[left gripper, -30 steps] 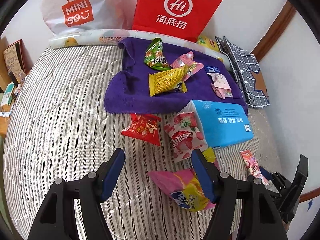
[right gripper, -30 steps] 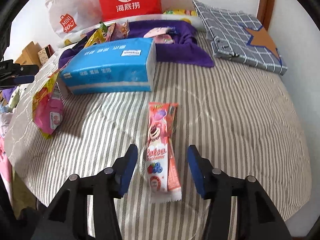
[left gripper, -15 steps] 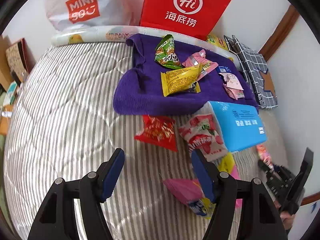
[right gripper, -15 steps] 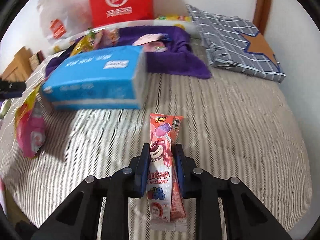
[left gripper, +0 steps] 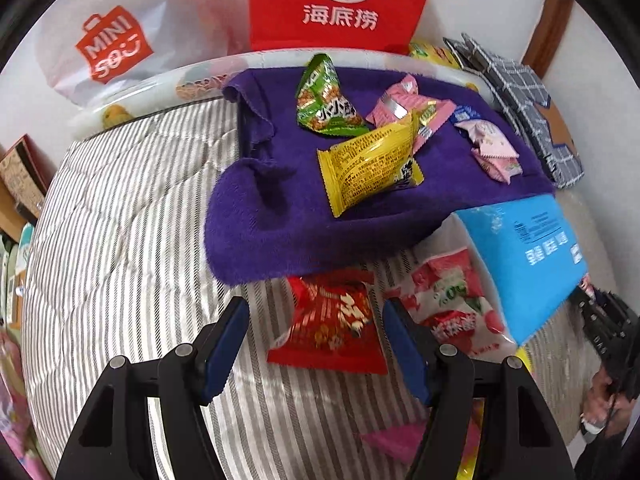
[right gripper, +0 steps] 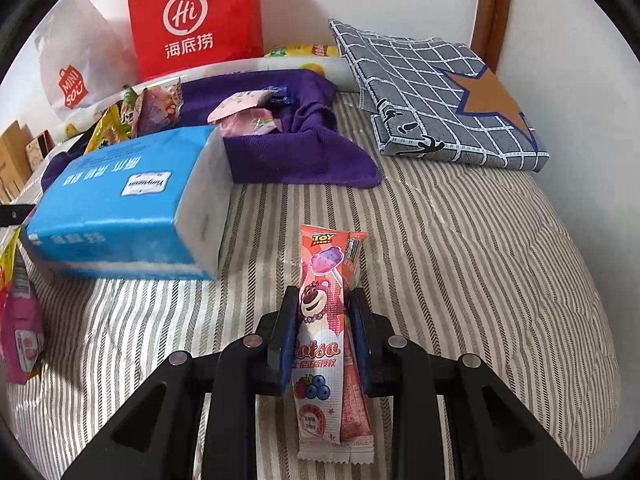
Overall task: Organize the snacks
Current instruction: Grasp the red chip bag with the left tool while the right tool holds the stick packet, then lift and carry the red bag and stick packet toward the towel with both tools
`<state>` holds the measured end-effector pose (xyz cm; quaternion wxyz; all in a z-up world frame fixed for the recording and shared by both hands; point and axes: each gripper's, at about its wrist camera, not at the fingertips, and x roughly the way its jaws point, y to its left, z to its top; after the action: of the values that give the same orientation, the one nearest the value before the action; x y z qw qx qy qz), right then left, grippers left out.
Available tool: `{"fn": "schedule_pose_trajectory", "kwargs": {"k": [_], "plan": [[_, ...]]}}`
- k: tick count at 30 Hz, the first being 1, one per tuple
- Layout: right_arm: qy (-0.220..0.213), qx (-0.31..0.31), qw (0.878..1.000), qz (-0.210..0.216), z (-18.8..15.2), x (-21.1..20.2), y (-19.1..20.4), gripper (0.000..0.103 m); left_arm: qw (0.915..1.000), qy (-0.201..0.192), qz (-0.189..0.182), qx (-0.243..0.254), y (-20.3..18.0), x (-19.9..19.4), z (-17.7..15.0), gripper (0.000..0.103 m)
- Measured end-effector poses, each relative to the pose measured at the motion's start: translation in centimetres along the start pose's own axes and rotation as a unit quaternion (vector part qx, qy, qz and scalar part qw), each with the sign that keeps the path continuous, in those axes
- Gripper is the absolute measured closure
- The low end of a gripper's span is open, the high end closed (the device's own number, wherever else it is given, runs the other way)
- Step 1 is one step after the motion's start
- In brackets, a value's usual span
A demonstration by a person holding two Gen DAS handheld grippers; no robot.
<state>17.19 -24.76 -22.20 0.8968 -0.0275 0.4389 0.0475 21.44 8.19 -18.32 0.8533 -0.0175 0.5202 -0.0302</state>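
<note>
My right gripper [right gripper: 323, 304] is shut on a long pink Lotso snack stick [right gripper: 320, 312], its pads pressing both sides; the wrapper's lower end hangs toward the camera. In the left wrist view my left gripper [left gripper: 316, 322] stands open over the striped bed, and a red snack packet [left gripper: 332, 320] lies between and just beyond its fingers, untouched. A red-and-white strawberry packet [left gripper: 456, 304] lies to its right. On the purple towel [left gripper: 280, 216] rest a yellow packet [left gripper: 368, 168], a green packet [left gripper: 326, 100] and pink packets [left gripper: 408, 108].
A blue tissue pack [left gripper: 524, 256] [right gripper: 128, 204] sits beside the towel. A red Hi bag [left gripper: 340, 0] and a white Miniso bag [left gripper: 108, 44] lean on the back wall. A folded grey checked cloth [right gripper: 436, 92] lies at the back right. A pink packet [right gripper: 20, 332] hangs at the bed's left edge.
My right gripper closed on the Lotso stick and lifted its far end. My left gripper moved forward from the pink packet to the red packet, which now lies between its fingers.
</note>
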Motion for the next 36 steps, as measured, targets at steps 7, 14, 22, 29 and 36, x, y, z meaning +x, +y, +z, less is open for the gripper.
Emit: {"fn": "schedule_pose_trajectory", "kwargs": {"k": [7,14,22,29,36], "plan": [[-0.004,0.011,1.000,0.009,0.0,0.1,-0.4,0.078,0.9997,0.016,-0.017,0.001,0.0,1.7,0.0,0.054],[-0.004,0.013,1.000,0.010,-0.1,0.2,-0.3,0.077,0.9993,0.000,-0.037,0.002,0.6,0.4,-2.4,0.056],[-0.003,0.017,1.000,0.015,-0.1,0.3,-0.4,0.076,0.9980,-0.052,-0.029,-0.022,1.7,-1.0,-5.4,0.055],[-0.003,0.017,1.000,0.016,-0.1,0.3,-0.5,0.076,0.9946,-0.095,-0.027,-0.035,1.7,-1.1,-6.1,0.055],[-0.003,0.016,1.000,0.016,-0.1,0.3,-0.5,0.076,0.9935,-0.110,-0.018,-0.021,1.4,-1.1,-6.7,0.055]]}}
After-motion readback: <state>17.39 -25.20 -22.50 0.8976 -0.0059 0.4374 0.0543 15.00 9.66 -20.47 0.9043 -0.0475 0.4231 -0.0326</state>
